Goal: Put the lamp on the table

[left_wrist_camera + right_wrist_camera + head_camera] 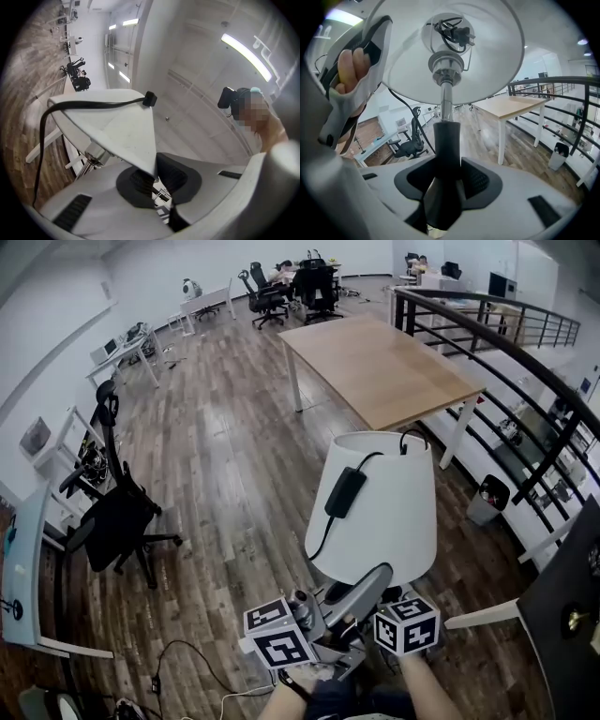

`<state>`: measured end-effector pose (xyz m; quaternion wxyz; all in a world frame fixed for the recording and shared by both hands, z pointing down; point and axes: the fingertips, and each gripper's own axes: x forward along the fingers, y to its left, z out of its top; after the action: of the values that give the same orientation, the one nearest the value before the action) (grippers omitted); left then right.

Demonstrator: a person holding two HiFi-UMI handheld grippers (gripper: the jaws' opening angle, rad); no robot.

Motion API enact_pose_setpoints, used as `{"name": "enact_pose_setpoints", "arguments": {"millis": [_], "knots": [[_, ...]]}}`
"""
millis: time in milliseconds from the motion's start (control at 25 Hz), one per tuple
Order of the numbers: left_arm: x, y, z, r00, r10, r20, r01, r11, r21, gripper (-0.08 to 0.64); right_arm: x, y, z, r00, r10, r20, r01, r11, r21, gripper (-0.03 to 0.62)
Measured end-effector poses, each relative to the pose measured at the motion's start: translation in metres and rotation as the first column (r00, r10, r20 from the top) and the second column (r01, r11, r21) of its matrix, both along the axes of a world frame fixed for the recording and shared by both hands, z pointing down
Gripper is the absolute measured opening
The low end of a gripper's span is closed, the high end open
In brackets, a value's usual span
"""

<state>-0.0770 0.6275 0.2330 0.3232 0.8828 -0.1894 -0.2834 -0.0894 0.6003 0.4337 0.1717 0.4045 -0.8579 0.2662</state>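
Observation:
A white table lamp is carried in the air in front of me. In the head view its shade (pixel 375 512) is white, with a black cord and inline switch (pixel 345 491) draped over it. My left gripper (pixel 361 589) is shut on the shade's lower rim (pixel 117 126), the thin edge pinched between its pads (pixel 154 180). My right gripper (pixel 445 180) is shut on the lamp's black stem (pixel 446 145), under the shade (pixel 450 56). In the head view only its marker cube (pixel 408 624) shows clearly. The wooden table (pixel 384 367) with white legs stands ahead, a few steps off.
A black office chair (pixel 117 517) stands at the left on the wooden floor. A dark railing (pixel 506 352) runs along the right, with a white bin (pixel 487 498) beside it. White desks (pixel 122 348) line the far left wall. A dark panel (pixel 572 615) is at my near right.

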Motion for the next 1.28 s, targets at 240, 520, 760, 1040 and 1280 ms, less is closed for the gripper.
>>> {"name": "enact_pose_setpoints", "arguments": {"millis": [240, 520, 760, 1040, 1280], "knots": [[-0.022, -0.039, 0.007, 1.0, 0.01, -0.004, -0.01, 1.0, -0.008, 0.014, -0.02, -0.036, 0.008, 1.0, 0.012, -0.006, -0.012, 1.0, -0.007, 0.183], [-0.033, -0.073, 0.01, 1.0, 0.025, -0.011, -0.025, 0.999, -0.024, 0.014, -0.029, -0.069, 0.011, 1.0, 0.023, -0.018, -0.024, 1.0, -0.02, 0.183], [-0.033, -0.11, 0.017, 0.999, 0.033, -0.002, -0.033, 0.999, -0.037, 0.013, -0.031, -0.104, 0.018, 1.0, 0.026, -0.017, -0.027, 0.999, -0.034, 0.183], [-0.029, -0.171, 0.027, 1.0, 0.015, 0.0, -0.015, 0.999, -0.047, 0.012, -0.029, -0.165, 0.027, 1.0, 0.007, -0.017, -0.007, 0.999, -0.04, 0.183], [-0.017, -0.244, 0.026, 1.0, -0.005, -0.011, 0.005, 0.999, -0.053, 0.013, -0.014, -0.234, 0.027, 0.999, -0.014, -0.03, 0.013, 0.999, -0.045, 0.183]]}}
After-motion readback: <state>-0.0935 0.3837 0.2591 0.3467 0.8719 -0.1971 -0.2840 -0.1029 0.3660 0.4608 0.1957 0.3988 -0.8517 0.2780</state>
